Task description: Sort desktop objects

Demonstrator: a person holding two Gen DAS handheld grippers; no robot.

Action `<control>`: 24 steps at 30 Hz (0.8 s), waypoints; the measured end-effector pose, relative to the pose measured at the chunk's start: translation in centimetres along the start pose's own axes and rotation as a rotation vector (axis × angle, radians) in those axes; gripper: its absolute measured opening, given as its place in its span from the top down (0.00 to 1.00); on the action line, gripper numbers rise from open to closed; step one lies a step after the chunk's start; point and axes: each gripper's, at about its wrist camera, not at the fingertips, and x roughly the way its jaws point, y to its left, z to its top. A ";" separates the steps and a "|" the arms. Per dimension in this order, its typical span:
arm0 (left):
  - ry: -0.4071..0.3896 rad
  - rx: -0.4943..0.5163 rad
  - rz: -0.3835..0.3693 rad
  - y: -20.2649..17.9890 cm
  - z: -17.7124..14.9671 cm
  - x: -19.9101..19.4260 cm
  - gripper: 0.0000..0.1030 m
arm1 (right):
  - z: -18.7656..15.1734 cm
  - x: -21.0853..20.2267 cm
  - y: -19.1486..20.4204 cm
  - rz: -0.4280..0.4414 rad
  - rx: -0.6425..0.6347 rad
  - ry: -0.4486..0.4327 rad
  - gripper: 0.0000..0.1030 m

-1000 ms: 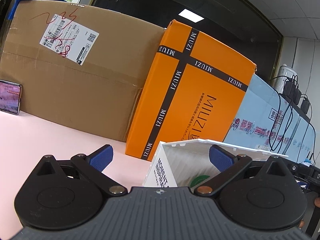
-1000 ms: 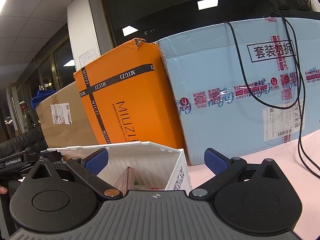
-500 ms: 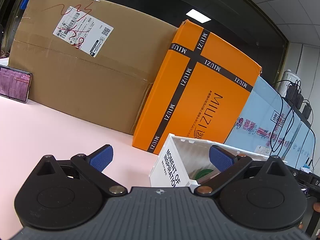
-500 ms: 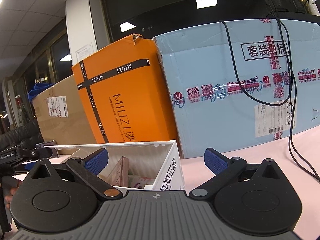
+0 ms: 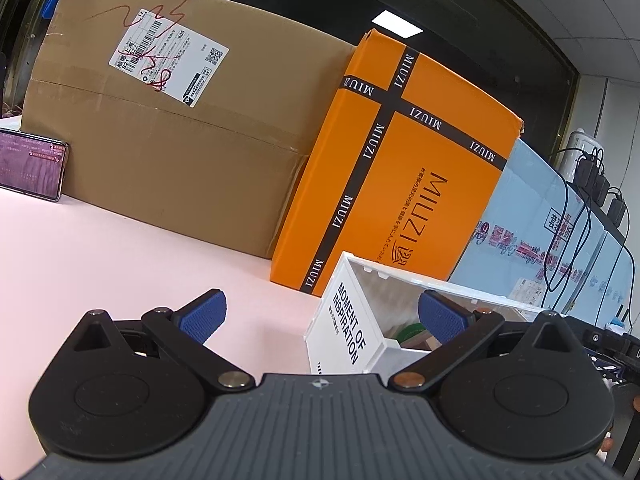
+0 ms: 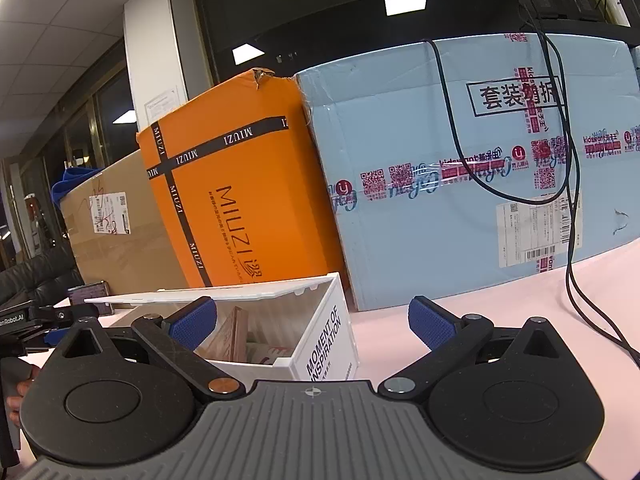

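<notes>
— What do your claws look like right now?

— My left claw [image 5: 320, 314] is wide open and holds nothing. My right claw [image 6: 312, 320] is wide open too, with nothing in it.

— Where is the thing you sort into?

— The white bin [image 5: 352, 332] sits on the pink worktop [image 5: 120, 264], right in front of both claws. It says "MOMENT OF INSPIRATION" on its side. From my right side I see the white bin [image 6: 320, 344] with a wooden piece [image 6: 234, 334] leaning inside it. Something green [image 5: 410, 330] lies in there too, but I cannot tell what it is.

— What is behind it?

— A brown box [image 5: 172, 132], an orange box [image 5: 404, 184] and a blue box [image 6: 480, 184] stand in a row. A phone [image 5: 32, 170] leans on the brown box. Black cables [image 6: 572, 272] hang down over the blue box.
</notes>
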 end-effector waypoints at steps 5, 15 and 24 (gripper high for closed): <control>0.009 0.007 0.000 -0.1 -0.2 -0.1 0.00 | -0.3 -0.1 -0.1 -0.008 0.001 0.011 0.00; 0.015 0.013 -0.001 -0.1 -0.5 -0.5 0.00 | -0.6 -0.6 -0.5 -0.021 0.011 0.016 0.00; 0.027 0.018 -0.001 -0.2 -0.8 -0.5 0.00 | -0.8 -0.7 -0.7 -0.032 0.022 0.010 0.00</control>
